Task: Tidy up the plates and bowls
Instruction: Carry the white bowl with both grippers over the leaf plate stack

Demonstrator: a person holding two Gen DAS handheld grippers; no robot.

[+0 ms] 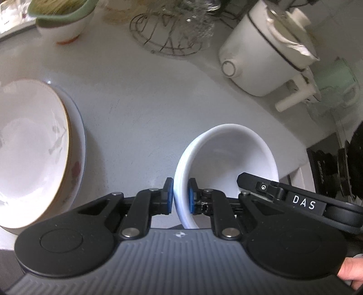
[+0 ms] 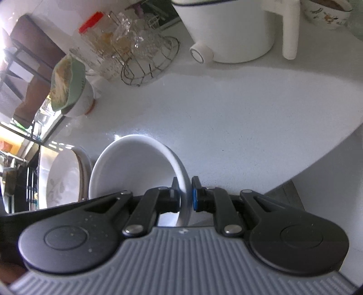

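Note:
A plain white bowl [image 1: 229, 156] is held over the grey counter [image 1: 140, 99] by both grippers. My left gripper [image 1: 181, 197] is shut on its left rim, one pad inside and one outside. My right gripper [image 2: 185, 195] is shut on the bowl's [image 2: 136, 168] right rim; its body shows in the left wrist view [image 1: 295, 199]. A stack of plates [image 1: 34, 149] with a leaf pattern on the top one lies left of the bowl, also in the right wrist view [image 2: 65, 179].
A white electric pot [image 1: 267, 54] with a handle stands at the back right. A wire rack with glasses [image 1: 172, 29] is at the back. A green-rimmed bowl [image 1: 63, 20] sits back left. The counter edge [image 1: 301, 158] drops off at the right.

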